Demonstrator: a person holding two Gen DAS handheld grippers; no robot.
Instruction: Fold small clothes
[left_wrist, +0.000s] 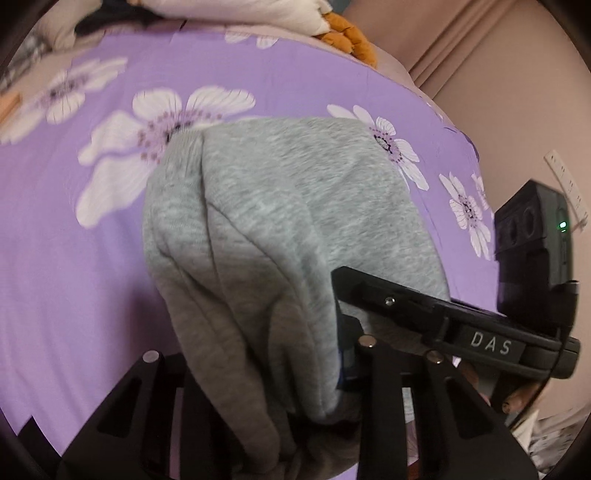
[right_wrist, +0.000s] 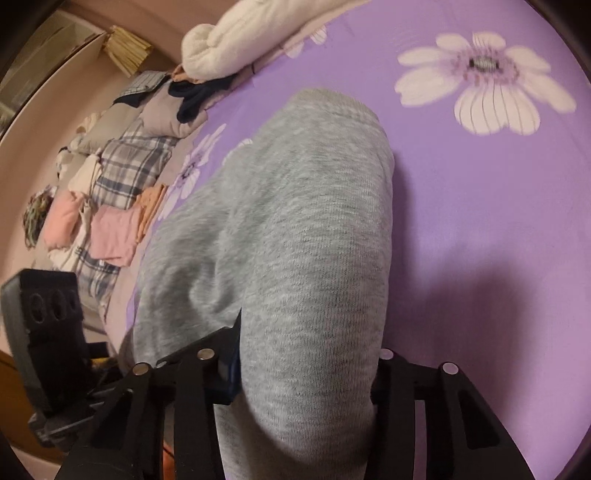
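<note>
Right now both black two-finger grippers have hold of a soft heather-grey knitted garment (left_wrist: 266, 229) that lies bunched over a purple bedsheet printed with large white flowers (left_wrist: 74, 240). The left gripper (left_wrist: 255, 373) has a thick fold of the grey cloth filling the space between its fingers, its jaws clamped on the fabric. From that side the right gripper's body, marked with pale letters, reaches in across the cloth's edge, and fingertips of the person's hand (left_wrist: 517, 400) show just beneath it.

Seen from the right gripper (right_wrist: 308, 363), the garment rises as a rounded hump between the two fingers and runs away towards its ribbed hem, which rests on the sheet. These jaws also press on the cloth from both sides.

Off to the left of that view, a row of folded clothes in plaid, pink and peach (right_wrist: 118, 206) lies along the bed's edge, and a rolled white fluffy blanket (right_wrist: 243, 40) sits farther back.
</note>
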